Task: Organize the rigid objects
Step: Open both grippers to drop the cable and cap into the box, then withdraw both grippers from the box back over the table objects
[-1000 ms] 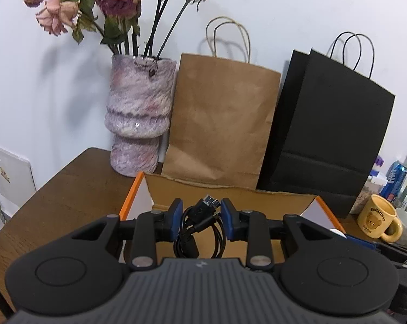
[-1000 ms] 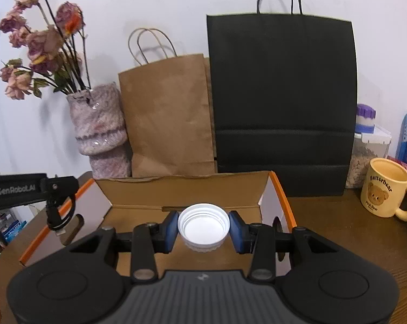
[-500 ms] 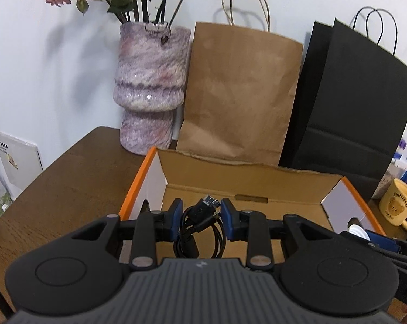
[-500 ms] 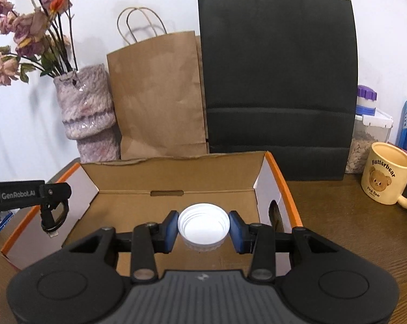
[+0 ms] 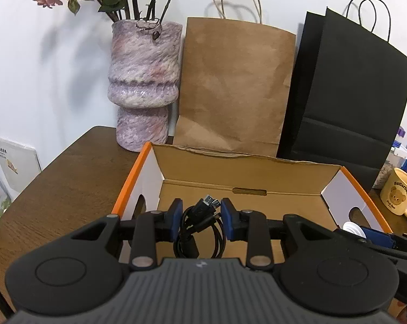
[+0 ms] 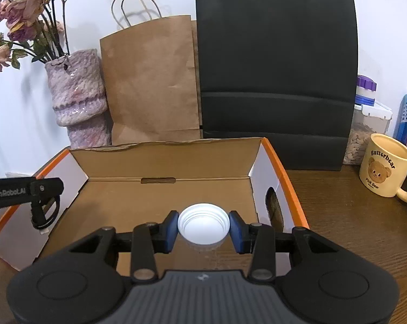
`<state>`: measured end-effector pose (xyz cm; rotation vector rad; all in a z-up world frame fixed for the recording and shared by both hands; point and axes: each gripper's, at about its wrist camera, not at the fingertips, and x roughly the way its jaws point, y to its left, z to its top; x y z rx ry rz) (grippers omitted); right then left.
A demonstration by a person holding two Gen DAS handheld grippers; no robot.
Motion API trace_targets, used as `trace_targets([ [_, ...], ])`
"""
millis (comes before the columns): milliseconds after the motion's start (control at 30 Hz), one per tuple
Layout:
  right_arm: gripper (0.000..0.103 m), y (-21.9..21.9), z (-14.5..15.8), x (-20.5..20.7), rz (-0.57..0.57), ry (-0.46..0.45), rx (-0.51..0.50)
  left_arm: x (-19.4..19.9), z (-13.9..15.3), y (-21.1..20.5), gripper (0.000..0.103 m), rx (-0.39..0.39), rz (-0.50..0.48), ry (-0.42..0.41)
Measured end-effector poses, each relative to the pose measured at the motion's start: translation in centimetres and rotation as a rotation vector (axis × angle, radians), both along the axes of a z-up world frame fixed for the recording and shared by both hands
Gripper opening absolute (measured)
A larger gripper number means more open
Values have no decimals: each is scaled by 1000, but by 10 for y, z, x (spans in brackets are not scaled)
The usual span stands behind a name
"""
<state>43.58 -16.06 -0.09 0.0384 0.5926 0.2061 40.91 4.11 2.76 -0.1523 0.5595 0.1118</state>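
Over one open cardboard box (image 6: 160,162) | left gripper (image 5: 202,216) clamped on one coiled black cable (image 5: 200,229) | right gripper (image 6: 202,228) clamped on one white lid (image 6: 202,224)

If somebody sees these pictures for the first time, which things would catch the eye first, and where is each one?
First, the open cardboard box with orange edges on the wooden table. Over it, the left tongs hold a coiled black cable, and the right tongs hold a white lid. Behind the box, a purple vase of dried roses, a brown paper bag and a black paper bag stand against the white wall.
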Motion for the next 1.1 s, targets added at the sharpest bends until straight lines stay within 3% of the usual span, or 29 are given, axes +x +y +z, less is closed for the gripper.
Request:
trace_targets([
  [100,39,-2,1,0,-4,3,13,-1,1,-1,33,8,-3,0],
  [133,40,-3,1,0,-6,2,18,-1,2,-1,40,11,-3,-1],
  [267,79,-6,3,-2,-20,-9,33,-6,6,-1,71,26,10,-25],
  [400,94,-9,5,-2,-42,-18,28,-8,11,0,87,36,25,-40],
  [467,100,-9,6,-2,-46,-15,25,-8,12,0,101,39,26,-47],
  [1100,103,-9,20,-16,-40,-59,32,-26,30,3,103,28,45,-106],
])
